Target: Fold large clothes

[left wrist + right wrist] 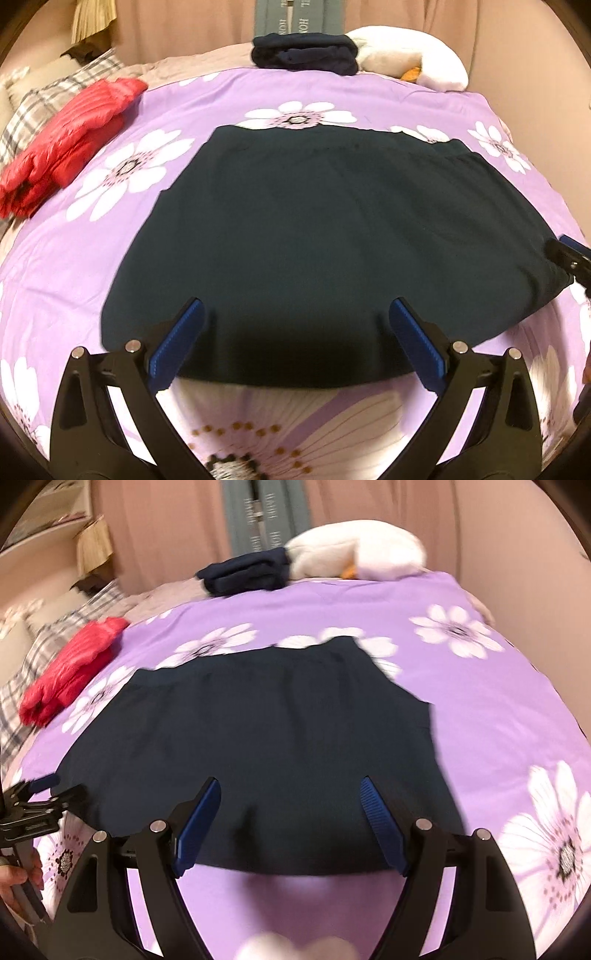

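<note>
Item: dark green flat-spread cloth garment (325,236), centre frame on my purple flowered bedspread (85,266). My left gripper (295,317) and right gripper (290,794): both apart, empty, over its lower hem. Step: mid-fold, I judge. Next: pinch hem corners.

A dark navy garment (332,236) lies spread flat on the bed's purple floral duvet (92,266), straight ahead of the left claw (295,341), whose spread blue pads frame its near hem. Its shape is roughly trapezoidal, narrower at the far edge and wider toward the claw. From the right claw (290,821) the same garment (266,746) sits directly in front, its near edge passing between the open fingers.
</note>
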Demonstrator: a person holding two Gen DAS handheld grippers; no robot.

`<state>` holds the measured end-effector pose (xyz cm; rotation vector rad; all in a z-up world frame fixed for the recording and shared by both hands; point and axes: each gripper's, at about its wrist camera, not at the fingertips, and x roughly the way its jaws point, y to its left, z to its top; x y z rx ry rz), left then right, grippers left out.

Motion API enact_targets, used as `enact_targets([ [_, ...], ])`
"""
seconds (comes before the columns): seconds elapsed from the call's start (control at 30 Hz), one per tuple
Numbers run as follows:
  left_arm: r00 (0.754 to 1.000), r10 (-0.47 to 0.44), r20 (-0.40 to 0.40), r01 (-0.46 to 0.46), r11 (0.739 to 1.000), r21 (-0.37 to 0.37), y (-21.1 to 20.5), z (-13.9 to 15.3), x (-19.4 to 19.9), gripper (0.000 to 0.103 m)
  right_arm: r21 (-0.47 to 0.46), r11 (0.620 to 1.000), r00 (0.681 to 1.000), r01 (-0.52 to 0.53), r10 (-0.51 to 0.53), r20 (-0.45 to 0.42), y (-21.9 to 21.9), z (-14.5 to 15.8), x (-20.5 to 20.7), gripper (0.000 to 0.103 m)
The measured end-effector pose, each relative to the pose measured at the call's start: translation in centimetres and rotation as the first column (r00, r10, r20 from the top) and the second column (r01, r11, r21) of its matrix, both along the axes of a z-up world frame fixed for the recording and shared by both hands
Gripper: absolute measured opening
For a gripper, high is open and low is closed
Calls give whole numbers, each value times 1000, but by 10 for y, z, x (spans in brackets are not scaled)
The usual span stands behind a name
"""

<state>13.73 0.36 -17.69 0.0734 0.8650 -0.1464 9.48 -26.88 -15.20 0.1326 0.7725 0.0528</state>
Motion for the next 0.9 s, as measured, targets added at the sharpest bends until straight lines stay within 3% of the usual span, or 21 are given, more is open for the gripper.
enact_targets([
  [0.1, 999, -16, -32, 17, 999, 32, -13, -11, 7, 101, -13, 1000, 1000, -25, 25, -17, 18, -10, 13, 78],
  [0.17, 997, -23, -71, 27, 998, 52, -18, -21, 11, 101, -29, 999, 996, -40, 38, -79, 27, -25, 22, 78],
  [0.33, 996, -46, -70, 50, 997, 57, -17, -28, 8, 101, -159, 984, 995, -76, 64, -80, 44, -38, 14, 79],
  [0.9, 996, -30, -81, 30, 1000, 1, -3, -15, -27, 101, -63, 997, 995, -44, 39, -87, 34, -16, -19, 79],
])
